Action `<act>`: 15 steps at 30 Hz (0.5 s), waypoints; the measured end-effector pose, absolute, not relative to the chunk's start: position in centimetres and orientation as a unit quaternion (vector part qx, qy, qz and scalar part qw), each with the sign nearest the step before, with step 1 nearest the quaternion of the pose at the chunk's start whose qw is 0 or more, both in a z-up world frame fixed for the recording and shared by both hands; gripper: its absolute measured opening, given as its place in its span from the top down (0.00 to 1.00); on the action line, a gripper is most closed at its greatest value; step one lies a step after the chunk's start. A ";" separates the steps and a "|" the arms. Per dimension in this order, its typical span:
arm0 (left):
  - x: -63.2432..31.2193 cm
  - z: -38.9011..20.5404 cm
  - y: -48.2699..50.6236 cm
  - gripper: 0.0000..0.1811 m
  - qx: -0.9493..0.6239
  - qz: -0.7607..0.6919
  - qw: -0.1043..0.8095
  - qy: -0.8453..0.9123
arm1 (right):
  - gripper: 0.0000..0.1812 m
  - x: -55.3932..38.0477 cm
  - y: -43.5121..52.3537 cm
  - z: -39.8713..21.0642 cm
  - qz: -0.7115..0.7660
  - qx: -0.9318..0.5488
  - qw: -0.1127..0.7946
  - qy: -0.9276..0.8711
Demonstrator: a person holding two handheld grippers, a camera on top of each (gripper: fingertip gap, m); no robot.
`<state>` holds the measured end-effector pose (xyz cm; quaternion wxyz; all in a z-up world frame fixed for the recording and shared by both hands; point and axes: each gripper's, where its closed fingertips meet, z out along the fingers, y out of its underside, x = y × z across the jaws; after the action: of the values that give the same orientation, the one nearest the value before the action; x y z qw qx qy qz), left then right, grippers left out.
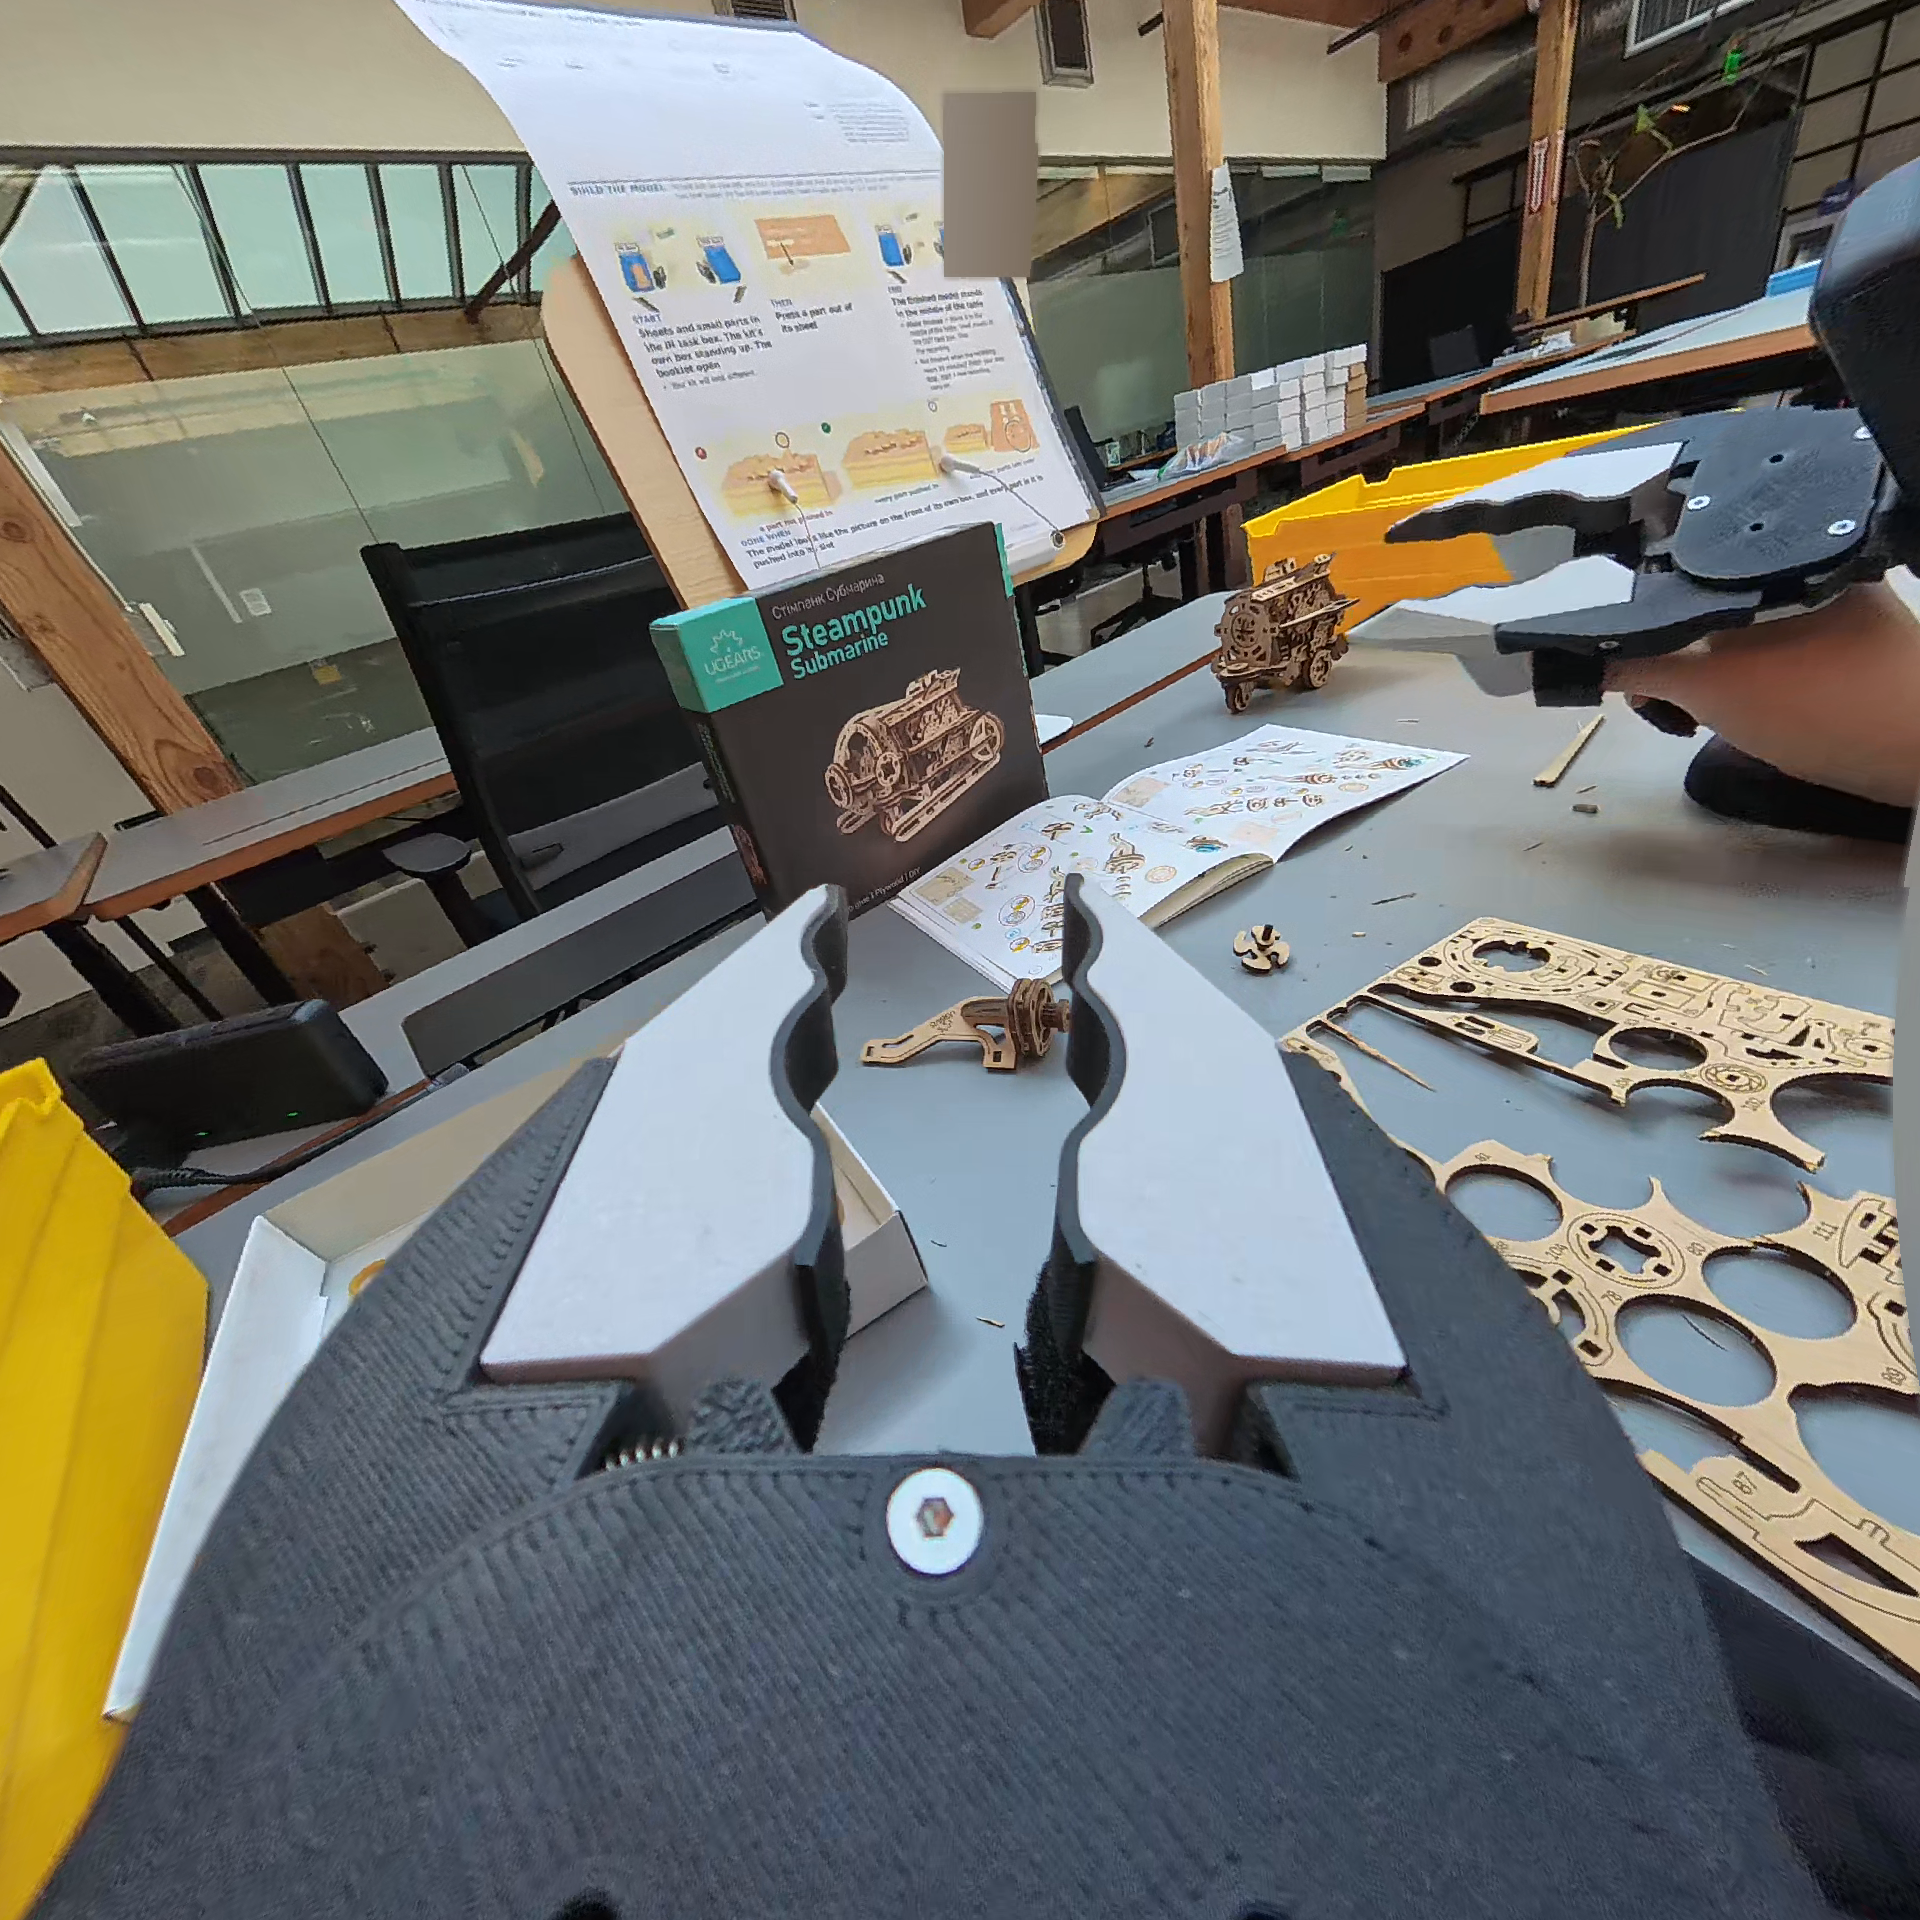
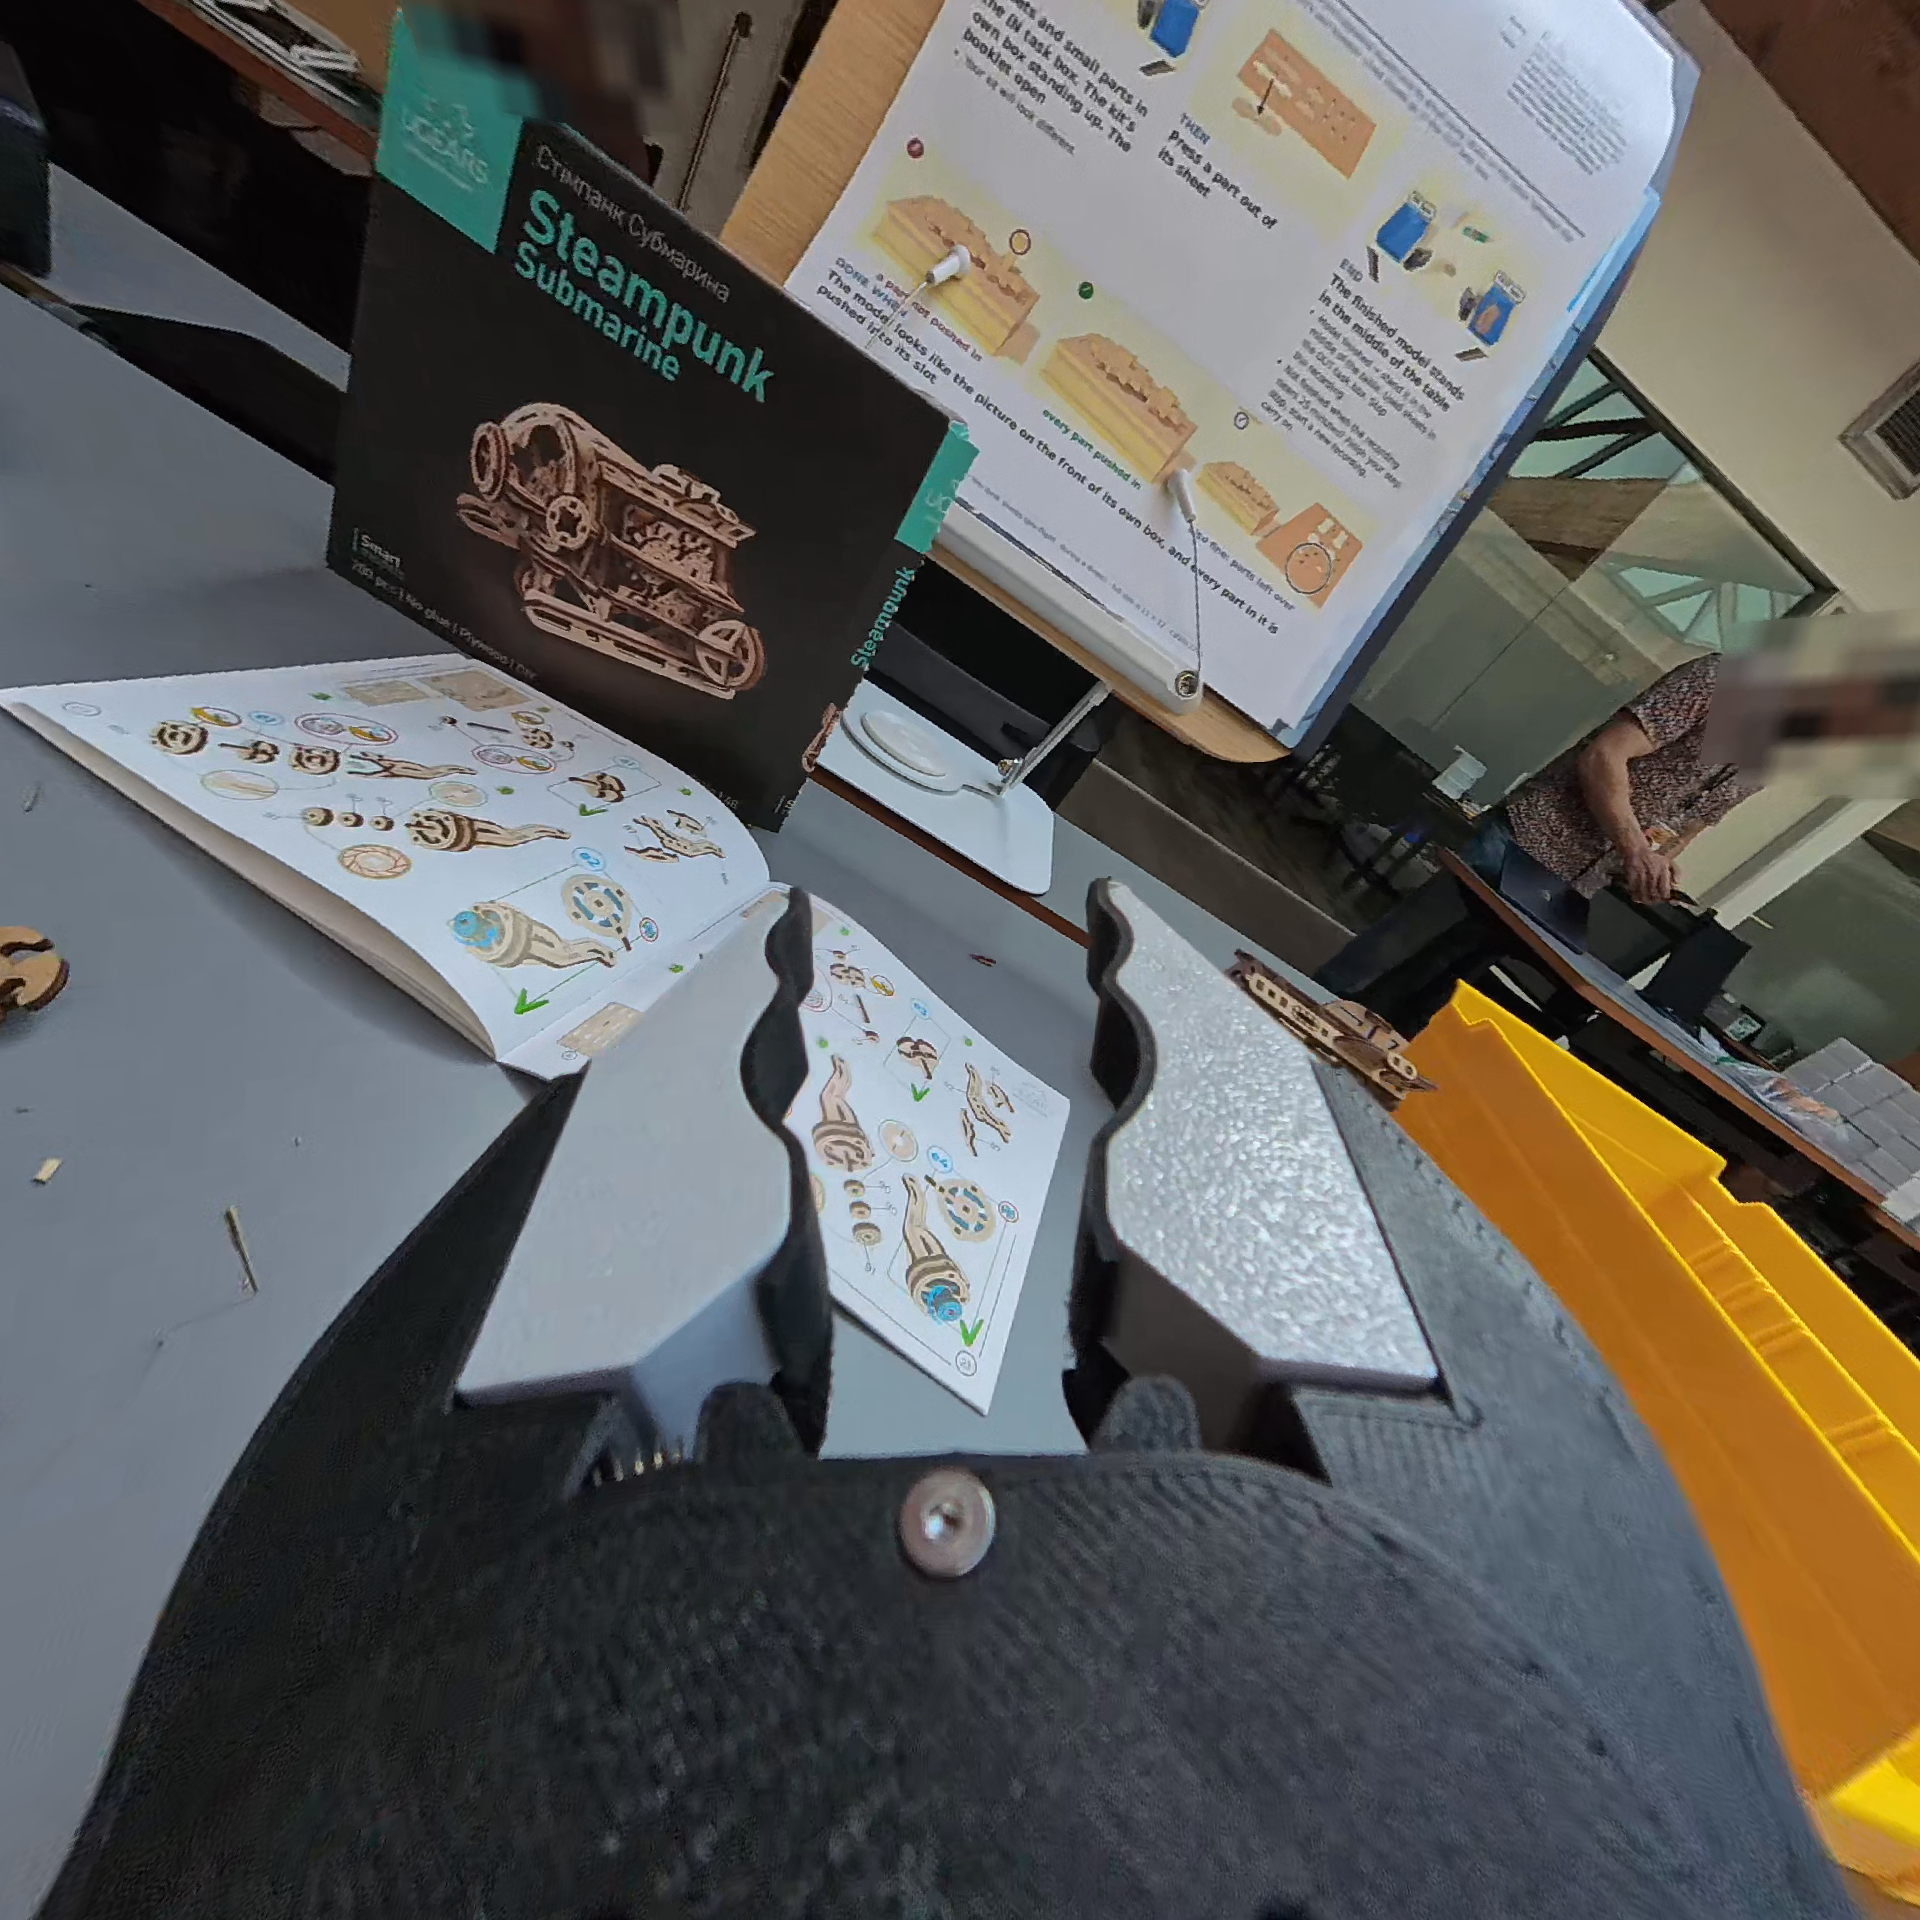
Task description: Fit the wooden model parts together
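My left gripper (image 1: 951, 914) is open and empty above the grey table (image 1: 1558, 862). Beyond its fingertips lies a small wooden sub-assembly (image 1: 987, 1029) with an arm and a gear. A small round wooden part (image 1: 1260, 947) lies to its right; it also shows in the right wrist view (image 2: 26, 971) at the left edge. A laser-cut plywood sheet (image 1: 1621, 1174) with several holes lies at the right. My right gripper (image 2: 940, 914) is open and empty, tilted, over the open instruction booklet (image 2: 416, 821). It also shows in the left wrist view (image 1: 1423, 582), held high at the right.
The dark kit box (image 1: 862, 727) stands behind the booklet (image 1: 1195, 821). A partly built wooden model (image 1: 1278, 634) stands by a yellow bin (image 1: 1382, 520). Another yellow bin (image 1: 73, 1403) and a white box (image 1: 270, 1299) sit at the left. An instruction sheet on a stand (image 2: 1247, 312) rises behind. Across from one pair of fingers to the other is roughly 30 cm. My left gripper is the nearer one to the small wooden sub-assembly (image 1: 987, 1029): about 15 cm, against 25 cm.
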<state>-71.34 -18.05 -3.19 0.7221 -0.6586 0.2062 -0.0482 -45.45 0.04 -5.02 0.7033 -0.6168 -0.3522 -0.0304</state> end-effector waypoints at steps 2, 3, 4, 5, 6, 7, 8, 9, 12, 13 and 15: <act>-71.8 -3.1 -17.9 0.78 -0.659 -0.046 0.722 0.206 | 0.70 -46.1 -0.2 -5.5 -0.025 -0.616 0.696 -0.368; -72.2 -3.2 -17.7 0.78 -0.661 -0.045 0.721 0.202 | 0.70 -46.2 -0.1 -5.7 -0.018 -0.621 0.693 -0.367; -72.5 -3.3 -17.5 0.78 -0.665 -0.048 0.718 0.200 | 0.70 -46.0 0.1 -5.7 -0.012 -0.627 0.691 -0.359; -72.9 -3.4 -17.3 0.78 -0.669 -0.048 0.716 0.194 | 0.70 -45.6 0.3 -5.7 -0.008 -0.635 0.691 -0.346; -73.5 -3.4 -17.1 0.77 -0.672 -0.049 0.716 0.183 | 0.70 -45.1 0.5 -5.6 0.000 -0.640 0.692 -0.334; -73.9 -3.3 -17.0 0.77 -0.672 -0.059 0.718 0.172 | 0.70 -44.8 0.6 -5.4 0.007 -0.642 0.695 -0.322; -74.2 -3.1 -17.0 0.77 -0.671 -0.069 0.721 0.161 | 0.70 -44.4 0.8 -5.2 0.013 -0.645 0.698 -0.312; -74.5 -2.9 -17.0 0.77 -0.668 -0.076 0.724 0.153 | 0.70 -44.2 0.9 -5.2 0.016 -0.646 0.700 -0.304; -74.6 -2.6 -17.0 0.76 -0.664 -0.073 0.728 0.155 | 0.70 -44.3 0.8 -4.9 0.012 -0.638 0.706 -0.306; -74.7 -2.5 -17.1 0.77 -0.661 -0.068 0.732 0.153 | 0.70 -44.4 0.6 -4.6 0.007 -0.629 0.713 -0.311; -74.7 -2.5 -17.4 0.77 -0.654 -0.072 0.738 0.148 | 0.70 -44.7 0.2 -4.4 -0.006 -0.616 0.719 -0.323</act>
<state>-74.67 -17.36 -2.49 0.7382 -0.6542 0.1484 -0.0718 -44.71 0.22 -4.37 0.7186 -0.6160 -0.3227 -0.0057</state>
